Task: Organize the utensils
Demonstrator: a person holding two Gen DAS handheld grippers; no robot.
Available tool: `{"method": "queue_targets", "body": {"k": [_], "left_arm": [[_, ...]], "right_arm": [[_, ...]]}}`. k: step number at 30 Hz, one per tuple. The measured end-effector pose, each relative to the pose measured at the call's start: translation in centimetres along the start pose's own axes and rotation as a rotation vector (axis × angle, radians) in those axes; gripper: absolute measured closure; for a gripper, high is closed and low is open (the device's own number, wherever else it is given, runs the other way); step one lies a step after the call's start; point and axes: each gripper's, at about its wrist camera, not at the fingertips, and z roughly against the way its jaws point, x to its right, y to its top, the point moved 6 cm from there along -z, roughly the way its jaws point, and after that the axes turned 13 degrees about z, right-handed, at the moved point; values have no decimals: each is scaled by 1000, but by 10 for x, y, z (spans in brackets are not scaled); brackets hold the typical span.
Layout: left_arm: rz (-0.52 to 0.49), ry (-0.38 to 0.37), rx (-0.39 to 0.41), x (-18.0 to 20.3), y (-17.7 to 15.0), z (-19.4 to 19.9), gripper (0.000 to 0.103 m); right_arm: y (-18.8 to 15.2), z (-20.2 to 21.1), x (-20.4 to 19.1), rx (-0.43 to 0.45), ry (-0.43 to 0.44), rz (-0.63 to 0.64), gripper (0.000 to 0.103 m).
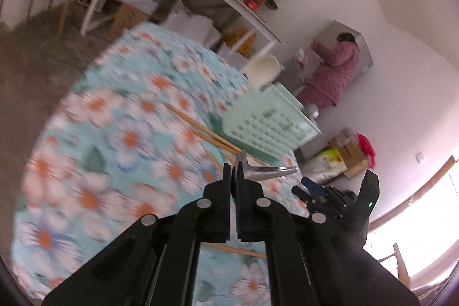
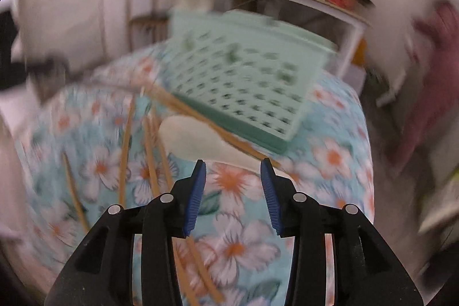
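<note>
A: Big picture first: the round table in its floral cloth [image 1: 120, 116] fills most of both views, its curved edge dropping away to bare floor on the left of the left wrist view.

B: And the mint slotted basket [image 2: 243, 82] sits toward the far side, one corner close to the cloth's edge. Open cloth lies in front of it.

A: Plenty of wooden chopsticks [image 2: 126, 145] scattered there, some running right up against the basket's base. A white spoon [image 2: 195, 139] lies just before it.

B: Left gripper [image 1: 235, 171]?

A: Jaws together, clamped on a metal utensil [image 1: 269, 172] whose handle sticks out to the right, lifted off the cloth near the basket.

B: Right gripper [image 2: 233, 177]?

A: Jaws apart, nothing between them, hanging over clear flowered cloth, with the spoon just beyond the fingertips.

B: A person in a pink coat [image 1: 332, 70] stands well back by the wall.
</note>
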Motion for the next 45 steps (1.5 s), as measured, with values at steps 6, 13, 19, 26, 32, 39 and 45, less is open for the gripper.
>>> {"method": "queue_targets", "body": {"k": [6,13,19,26,32,39,45], "left_arm": [[9,47,52,-24,12,9,101],[38,57,63,-45,19,9,101],[41,64,73,-52,21,6,101],[44,69,93,-56,24,8,101],[15,77,107,-50,24,11,101],[-68,67,184,-20,33,31,101],[-224,41,294,38,55,48,101]], "right_arm": [[7,-37,-31,-69,6,259,69],[17,-63,-44,-113,20,374,74],[31,-69,-55,-130,10,442,74],[57,-72,-66,-79,-51,424,96],[70,-77,-69,-81,-94,355,96],[87,-56,-70,-10,-162,260,100],[105,-5,-32,104,-161,35,102]]}}
